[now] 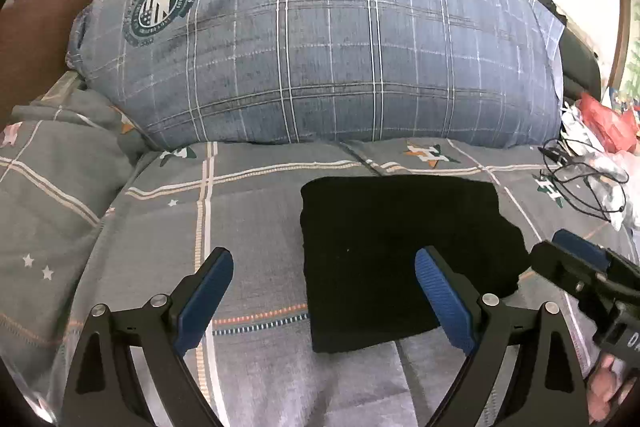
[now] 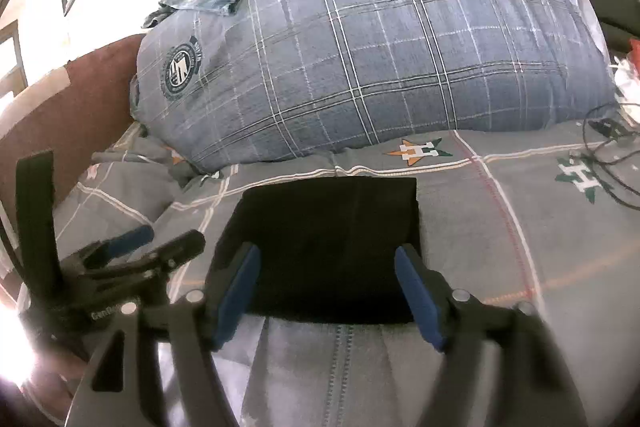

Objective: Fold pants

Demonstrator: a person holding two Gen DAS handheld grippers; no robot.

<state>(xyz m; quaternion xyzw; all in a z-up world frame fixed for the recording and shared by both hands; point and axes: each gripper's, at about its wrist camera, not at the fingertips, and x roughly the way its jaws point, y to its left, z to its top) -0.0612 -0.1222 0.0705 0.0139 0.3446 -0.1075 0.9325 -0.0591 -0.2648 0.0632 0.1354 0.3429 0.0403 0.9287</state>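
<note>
The black pants (image 1: 404, 259) lie folded into a flat, squarish packet on the grey bed cover (image 1: 248, 203), just before the big checked pillow (image 1: 320, 43). They look soft, light and limp, best taken at a corner or folded edge. Both the left tongs (image 1: 324, 303) and right tongs (image 2: 328, 299) stand wide, holding nothing.

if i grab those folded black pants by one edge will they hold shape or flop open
The black pants are soft cloth in a loose folded stack, so they would probably sag and unfold. They look light. The gray bedsheet under them is soft, so pushing would likely bunch them.
</note>
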